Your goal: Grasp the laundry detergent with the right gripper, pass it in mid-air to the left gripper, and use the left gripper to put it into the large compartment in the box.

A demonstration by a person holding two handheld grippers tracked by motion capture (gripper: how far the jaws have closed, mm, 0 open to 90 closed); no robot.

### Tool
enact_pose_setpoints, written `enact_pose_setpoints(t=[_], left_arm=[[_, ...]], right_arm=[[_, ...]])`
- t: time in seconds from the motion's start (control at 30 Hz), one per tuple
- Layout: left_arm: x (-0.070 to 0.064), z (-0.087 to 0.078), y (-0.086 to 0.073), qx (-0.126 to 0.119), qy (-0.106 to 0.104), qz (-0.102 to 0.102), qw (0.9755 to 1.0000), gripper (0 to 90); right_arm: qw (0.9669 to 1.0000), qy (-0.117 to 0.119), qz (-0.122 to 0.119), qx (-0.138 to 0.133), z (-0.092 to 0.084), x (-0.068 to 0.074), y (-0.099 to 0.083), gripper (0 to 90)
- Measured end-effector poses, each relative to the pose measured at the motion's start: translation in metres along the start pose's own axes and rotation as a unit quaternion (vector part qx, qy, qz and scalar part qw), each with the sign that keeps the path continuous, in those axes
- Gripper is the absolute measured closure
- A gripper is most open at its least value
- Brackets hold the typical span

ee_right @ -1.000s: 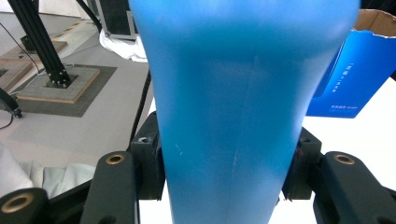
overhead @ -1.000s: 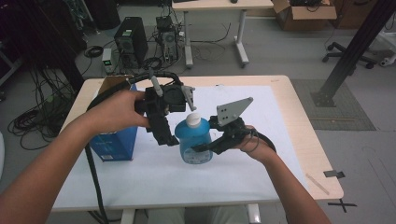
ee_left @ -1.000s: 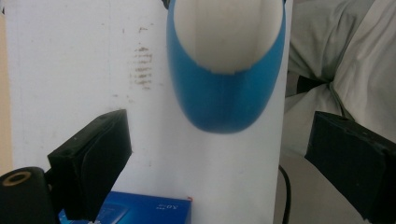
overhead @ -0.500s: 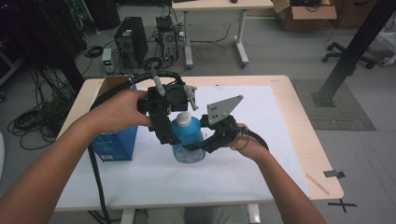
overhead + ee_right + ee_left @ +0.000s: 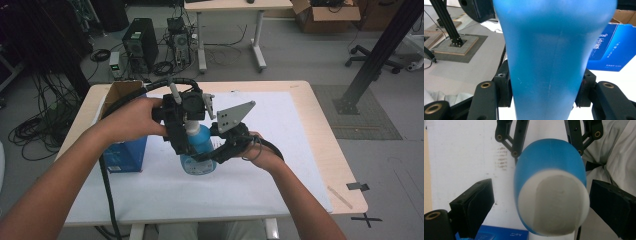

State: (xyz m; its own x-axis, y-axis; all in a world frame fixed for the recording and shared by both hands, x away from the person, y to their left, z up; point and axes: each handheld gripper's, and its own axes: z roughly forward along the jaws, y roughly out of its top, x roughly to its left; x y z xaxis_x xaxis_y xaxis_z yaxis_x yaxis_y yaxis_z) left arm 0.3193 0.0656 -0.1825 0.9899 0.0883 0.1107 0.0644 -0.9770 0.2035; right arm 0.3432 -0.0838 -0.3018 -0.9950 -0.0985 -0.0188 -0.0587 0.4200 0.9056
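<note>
**Both hands mid-frame, right clamped, left open**

In the high view my left forearm runs up from the lower left corner, hand wrapped over the left gripper (image 5: pixel 186 142) at frame centre, jaws pointing down. Left gripper view: its jaws stand wide apart, pads touching nothing. My right forearm enters from the lower right, hand under the right gripper (image 5: pixel 212 155), lying roughly level and aimed toward frame left. Right gripper view: jaws pressed in from both sides, gripping.

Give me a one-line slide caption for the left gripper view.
Left gripper poised open above the blue bottle's white cap, right gripper's jaws clamping the bottle below.
</note>
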Motion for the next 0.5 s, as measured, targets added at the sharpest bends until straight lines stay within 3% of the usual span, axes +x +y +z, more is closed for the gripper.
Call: enact_pose_setpoints(t=[0.5], left_arm=[[0.0007,0.0082,0.0018,0.007,-0.002,0.001,1.0,7.1]], right_arm=[[1.0,0.001,0.0,0.0,0.0018,-0.0001,0.0015,44.8]])
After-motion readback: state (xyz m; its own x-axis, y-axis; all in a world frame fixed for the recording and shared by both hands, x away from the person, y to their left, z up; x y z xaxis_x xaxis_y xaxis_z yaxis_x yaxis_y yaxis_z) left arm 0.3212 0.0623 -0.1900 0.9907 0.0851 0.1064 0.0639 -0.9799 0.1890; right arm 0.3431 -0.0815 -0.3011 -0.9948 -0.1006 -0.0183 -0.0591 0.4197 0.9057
